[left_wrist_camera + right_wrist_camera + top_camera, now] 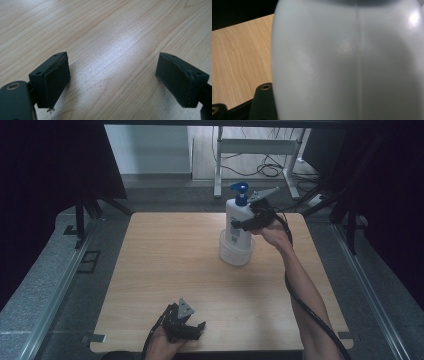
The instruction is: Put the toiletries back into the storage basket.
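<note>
Down at the near edge of the wooden table (165,270), the left gripper (192,329) sits low over bare wood with its jaws spread wide and nothing between them; in the left gripper view the two black pads (56,80) frame empty grain, so this hand looks parked out of the way, ready if a second hold is wanted. Farther up the table, the right gripper (245,223) has clamped the white pump bottle (237,222) around its body, coming in from the side, which keeps the blue pump head (240,193) clear and the bottle upright. In the right gripper view the pale bottle wall (347,62) sits hard against the lens. The bottle's base is in or just above the clear round tub (236,252) at the middle-far part of the table; whether it has bottomed out, I cannot tell. A side grip like this suits lowering it straight into that tub.
</note>
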